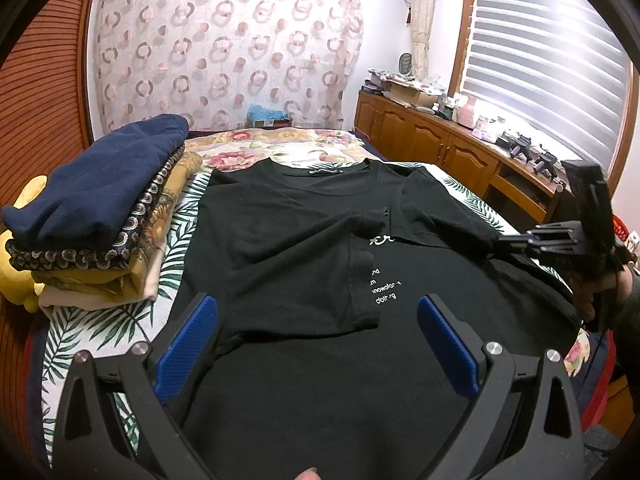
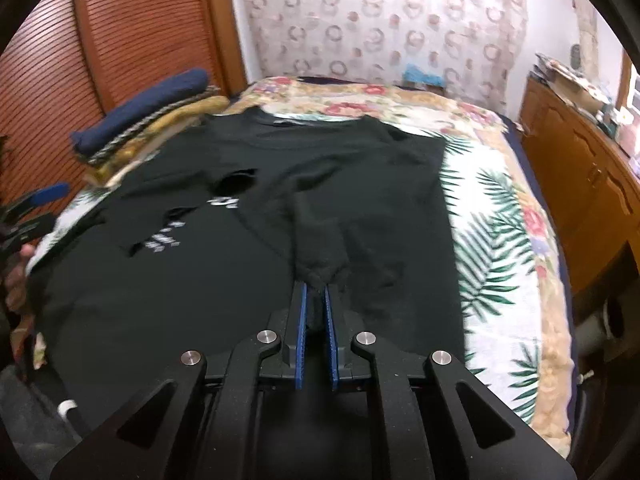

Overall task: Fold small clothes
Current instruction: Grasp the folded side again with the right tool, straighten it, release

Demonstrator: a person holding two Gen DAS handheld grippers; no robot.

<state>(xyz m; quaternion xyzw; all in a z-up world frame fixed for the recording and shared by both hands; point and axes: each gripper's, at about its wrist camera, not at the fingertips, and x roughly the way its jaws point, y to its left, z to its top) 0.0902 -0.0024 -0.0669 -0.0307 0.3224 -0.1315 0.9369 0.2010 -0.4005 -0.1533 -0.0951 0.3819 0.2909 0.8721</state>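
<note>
Black shirt [image 1: 304, 240] flat on bed [image 2: 500, 216], collar toward far edge. Right claw [image 2: 316, 300] pinched narrow on sleeve fabric near right edge; left claw [image 1: 316, 344] wide, empty. Lift low, carry sleeve inward, lay smooth.

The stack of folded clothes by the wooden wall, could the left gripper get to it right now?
Probably yes. The left gripper is open and holds nothing, hovering over the black T-shirt. The stack of folded clothes lies uncovered on the bed beside the shirt, with nothing standing between them.
</note>
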